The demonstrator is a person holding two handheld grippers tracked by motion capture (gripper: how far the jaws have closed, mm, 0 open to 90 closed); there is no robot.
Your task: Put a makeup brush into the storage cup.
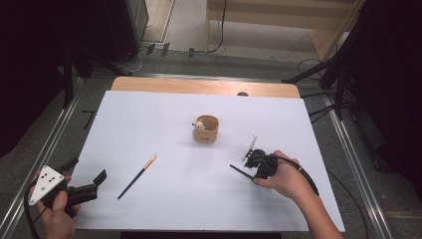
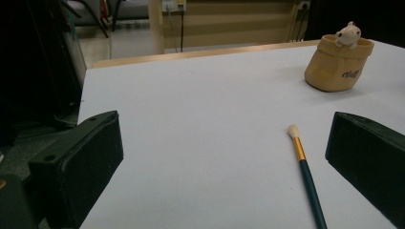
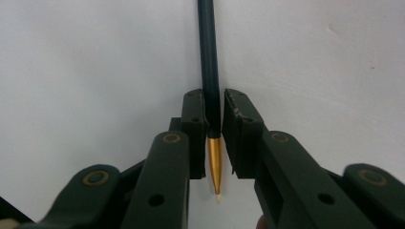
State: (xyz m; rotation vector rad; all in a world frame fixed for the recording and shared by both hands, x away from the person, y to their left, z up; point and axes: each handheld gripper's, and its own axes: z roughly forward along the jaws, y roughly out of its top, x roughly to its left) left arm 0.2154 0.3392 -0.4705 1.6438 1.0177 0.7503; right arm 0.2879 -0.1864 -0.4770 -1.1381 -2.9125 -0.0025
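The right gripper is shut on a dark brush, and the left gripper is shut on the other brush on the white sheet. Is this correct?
Not quite. The right gripper is shut on a dark brush, but the left gripper is open: the left gripper view shows its jaws wide apart, and the other brush lies free on the white sheet between them.

Dark-handled brush (image 3: 209, 71) (gold ferrule) lying on the paper.
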